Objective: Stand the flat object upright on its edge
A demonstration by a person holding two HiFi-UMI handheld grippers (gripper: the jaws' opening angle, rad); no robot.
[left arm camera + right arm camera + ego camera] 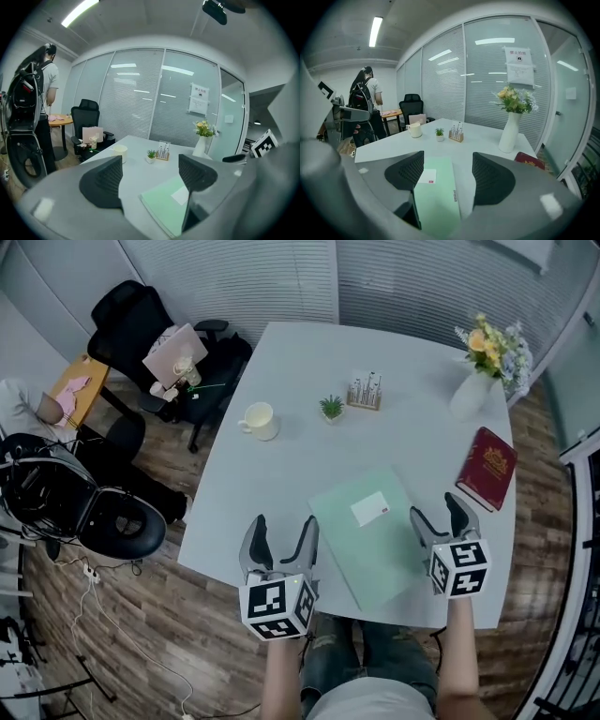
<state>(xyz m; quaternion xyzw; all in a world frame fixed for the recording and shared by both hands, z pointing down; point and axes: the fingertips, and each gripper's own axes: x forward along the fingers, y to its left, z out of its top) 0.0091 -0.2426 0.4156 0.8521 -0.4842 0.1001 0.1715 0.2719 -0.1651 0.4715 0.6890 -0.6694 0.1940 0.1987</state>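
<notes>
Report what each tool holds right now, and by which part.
Nothing is held. The left tool and right tool both have jaws apart and empty; the green folder lies flat on the table between them.

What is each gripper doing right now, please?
Left gripper: open, holding nothing.
Right gripper: open, holding nothing.
</notes>
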